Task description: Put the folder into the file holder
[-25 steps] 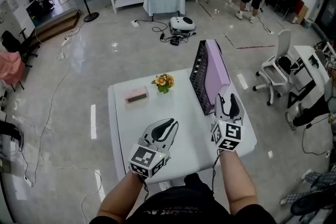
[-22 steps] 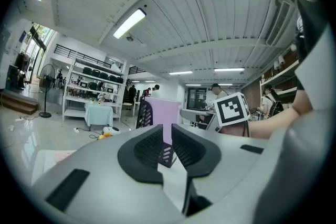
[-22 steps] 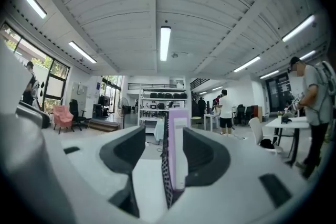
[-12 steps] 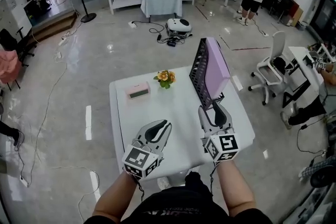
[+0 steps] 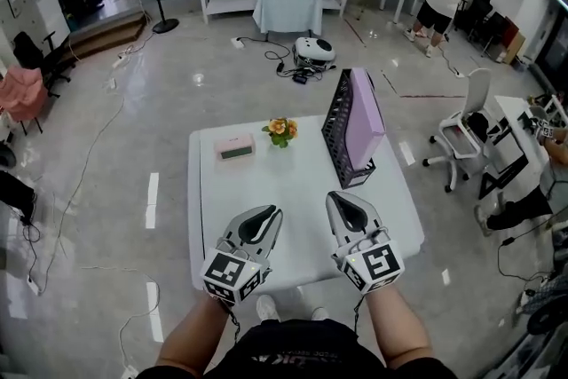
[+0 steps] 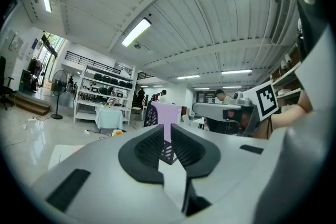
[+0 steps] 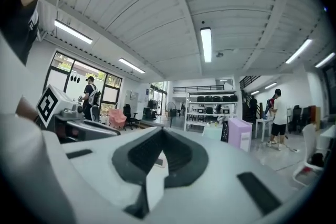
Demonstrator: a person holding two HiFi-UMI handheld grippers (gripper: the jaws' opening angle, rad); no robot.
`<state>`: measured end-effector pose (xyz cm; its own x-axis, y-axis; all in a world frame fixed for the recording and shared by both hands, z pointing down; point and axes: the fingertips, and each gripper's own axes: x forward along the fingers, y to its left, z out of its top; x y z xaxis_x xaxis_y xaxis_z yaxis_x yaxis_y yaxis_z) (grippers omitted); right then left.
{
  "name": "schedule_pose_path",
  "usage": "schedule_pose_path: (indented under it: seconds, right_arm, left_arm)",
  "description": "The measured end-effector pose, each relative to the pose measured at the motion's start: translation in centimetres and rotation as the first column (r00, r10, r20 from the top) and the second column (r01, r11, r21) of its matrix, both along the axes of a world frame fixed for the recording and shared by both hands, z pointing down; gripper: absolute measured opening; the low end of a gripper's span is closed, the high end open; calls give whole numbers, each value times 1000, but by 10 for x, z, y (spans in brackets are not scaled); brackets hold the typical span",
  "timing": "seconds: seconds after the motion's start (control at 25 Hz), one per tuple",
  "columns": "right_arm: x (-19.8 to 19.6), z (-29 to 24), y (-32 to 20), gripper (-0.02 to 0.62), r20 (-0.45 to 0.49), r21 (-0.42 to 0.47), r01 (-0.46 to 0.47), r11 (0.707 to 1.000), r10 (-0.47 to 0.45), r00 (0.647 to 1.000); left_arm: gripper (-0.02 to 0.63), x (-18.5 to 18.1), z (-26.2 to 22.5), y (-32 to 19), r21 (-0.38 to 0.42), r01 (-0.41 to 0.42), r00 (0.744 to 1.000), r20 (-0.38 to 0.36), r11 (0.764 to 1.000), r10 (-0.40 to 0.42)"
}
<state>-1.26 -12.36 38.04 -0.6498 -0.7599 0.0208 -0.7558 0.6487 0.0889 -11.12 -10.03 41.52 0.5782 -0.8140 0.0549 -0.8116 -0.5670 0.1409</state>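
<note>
A lilac folder [image 5: 365, 114] stands upright inside the black mesh file holder [image 5: 336, 125] at the right side of the white table [image 5: 293, 177]. No gripper touches it. My left gripper [image 5: 270, 212] hovers over the table's near edge, its jaws nearly touching and empty. Beside it, my right gripper [image 5: 338, 198] has its jaws closing together with nothing between them, a short way in front of the holder. The folder [image 6: 167, 114] shows far off past the jaws in the left gripper view. In the right gripper view the folder [image 7: 240, 134] stands off to the right.
A small flower pot [image 5: 280, 130] and a pink box [image 5: 235, 147] sit near the table's far edge. A white office chair [image 5: 464, 125] stands right of the table. Cables and a white machine [image 5: 313, 51] lie on the floor behind; a person [image 5: 441, 0] stands at the back.
My right gripper has drawn back from the file holder toward the table's near edge and its jaws have closed. The left gripper has barely moved.
</note>
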Motion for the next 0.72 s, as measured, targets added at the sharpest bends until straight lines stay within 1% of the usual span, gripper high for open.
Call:
schedule_pose_path:
  seconds: [0.12,0.24,0.44,0.72]
  right_arm:
    - [12,-2,10,0,1,-1,49,999,-49,999]
    - [32,4,19,2,13,-16,92,996,-92,996]
    - [63,16,39,0,27,-43,155,987,-154,988]
    - [97,34,66,0,33,-74,226,971,-224,974]
  left_arm:
    - [26,15,-1,9,-8,42,999,-4,999,-42]
    - [6,37,2,20,-17,75,997,9,997,-75]
    - [5,74,9,44,-39,128,992,20,991,-127]
    - [5,117,17,79,-47,183,983,32,982,-182]
